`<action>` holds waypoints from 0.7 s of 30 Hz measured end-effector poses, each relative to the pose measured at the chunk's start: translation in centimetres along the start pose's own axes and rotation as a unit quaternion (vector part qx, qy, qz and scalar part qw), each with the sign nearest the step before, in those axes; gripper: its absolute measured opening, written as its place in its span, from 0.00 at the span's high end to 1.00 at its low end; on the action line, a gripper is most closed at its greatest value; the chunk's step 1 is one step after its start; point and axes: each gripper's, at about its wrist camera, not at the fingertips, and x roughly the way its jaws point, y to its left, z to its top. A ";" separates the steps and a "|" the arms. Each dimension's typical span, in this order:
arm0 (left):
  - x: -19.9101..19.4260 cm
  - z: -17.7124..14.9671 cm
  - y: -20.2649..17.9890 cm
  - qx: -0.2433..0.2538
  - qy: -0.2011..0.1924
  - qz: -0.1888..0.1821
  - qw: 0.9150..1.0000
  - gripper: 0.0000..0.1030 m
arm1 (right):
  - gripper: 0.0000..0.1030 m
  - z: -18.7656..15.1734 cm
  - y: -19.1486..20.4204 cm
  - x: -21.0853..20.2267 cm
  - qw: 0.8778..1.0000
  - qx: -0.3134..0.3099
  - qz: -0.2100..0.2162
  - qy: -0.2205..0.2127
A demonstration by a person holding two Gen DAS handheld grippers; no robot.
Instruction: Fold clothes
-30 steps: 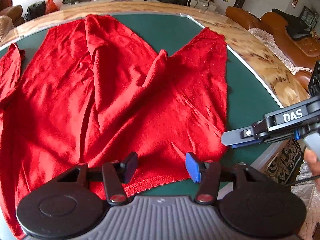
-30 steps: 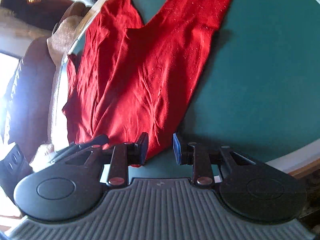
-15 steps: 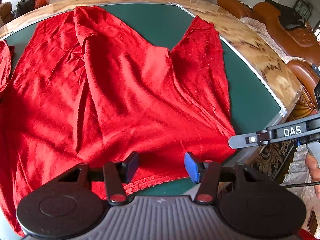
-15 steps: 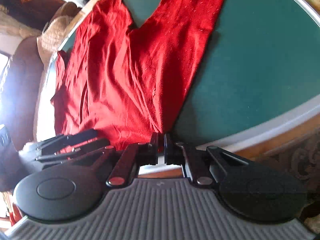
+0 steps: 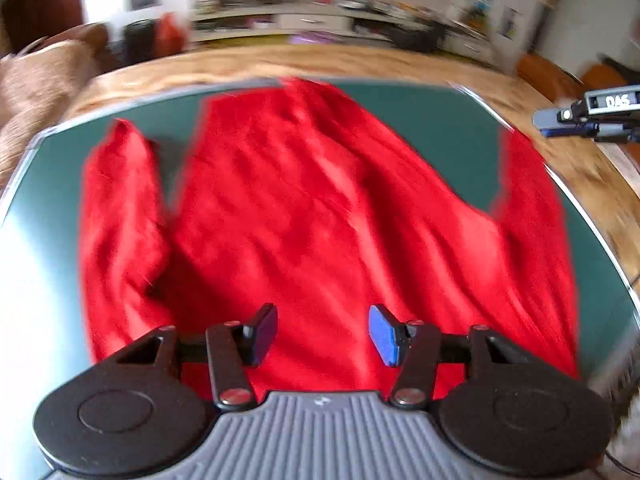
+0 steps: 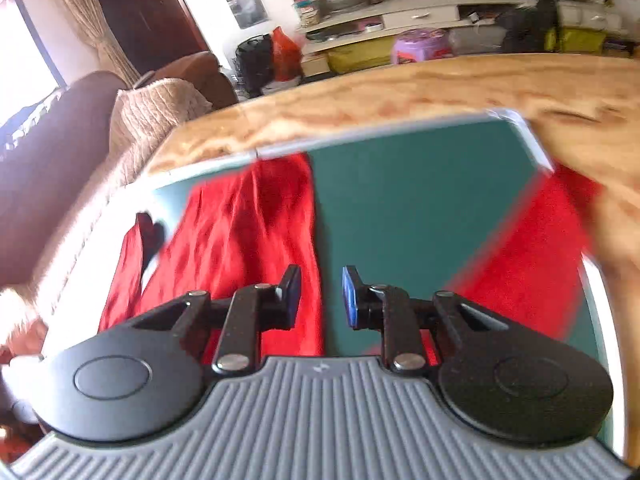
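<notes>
Left wrist view, blurred by motion: a wooden table carries a green mat, and a red garment lies spread across most of that mat, body in the middle, one sleeve out to each side. The right-hand sleeve reaches the mat's edge and seems to run over onto the wood, though the blur makes that uncertain. A brown sofa stands beyond the table. The left gripper hangs over the garment's near part, jaws wide apart and empty. The right gripper is likewise parted with nothing between its fingers, above bare mat between body and sleeve.
</notes>
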 end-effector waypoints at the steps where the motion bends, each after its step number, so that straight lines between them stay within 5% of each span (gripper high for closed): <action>1: 0.7 1.6 1.3 -0.010 -0.002 0.006 1.000 0.44 | 0.74 1.9 0.2 2.3 1.000 -0.005 0.002 0.001; 5: 4.3 8.7 6.2 -0.043 -0.001 0.028 0.999 0.44 | 0.74 7.4 1.6 11.2 1.000 -0.023 -0.005 0.019; 10: 9.3 14.4 9.1 -0.071 0.025 0.028 0.997 0.43 | 0.74 9.6 2.8 18.8 0.998 -0.024 -0.015 0.054; 15: 14.3 19.8 11.8 -0.098 0.053 0.026 0.993 0.41 | 0.74 10.2 3.0 22.5 0.997 -0.028 -0.024 0.064; 21: 17.6 21.9 12.7 -0.121 0.062 0.004 0.991 0.41 | 0.72 11.0 2.9 24.7 0.997 -0.027 -0.013 0.070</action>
